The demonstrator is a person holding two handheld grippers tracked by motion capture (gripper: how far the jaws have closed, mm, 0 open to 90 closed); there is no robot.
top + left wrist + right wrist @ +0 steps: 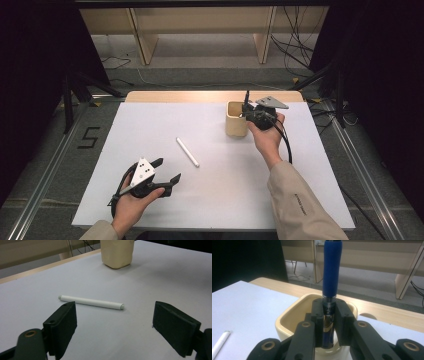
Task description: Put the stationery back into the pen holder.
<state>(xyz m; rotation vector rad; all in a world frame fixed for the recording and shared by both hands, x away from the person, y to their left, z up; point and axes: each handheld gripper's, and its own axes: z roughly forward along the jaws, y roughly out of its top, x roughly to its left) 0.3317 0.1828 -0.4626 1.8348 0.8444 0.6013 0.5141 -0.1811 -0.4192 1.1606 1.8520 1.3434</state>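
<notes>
A cream cup (236,120) stands at the table's back right; its rim (294,312) lies just under my right gripper (328,322). That gripper (252,112) is shut on a dark blue pen (331,277), held upright with its lower end inside the cup. A white pen (187,151) lies flat mid-table. My left gripper (167,172) rests open at the front left, its jaws wide apart and pointed toward the white pen (91,302), which lies a short way beyond the jaw tips (113,325). The cup (116,252) stands farther off.
The white table sheet (150,125) ends in a wooden strip (200,96) at the back. Beyond it stand wooden shelf legs (145,45) and loose cables (295,45) on the floor. A sleeve (295,205) reaches in at the front right.
</notes>
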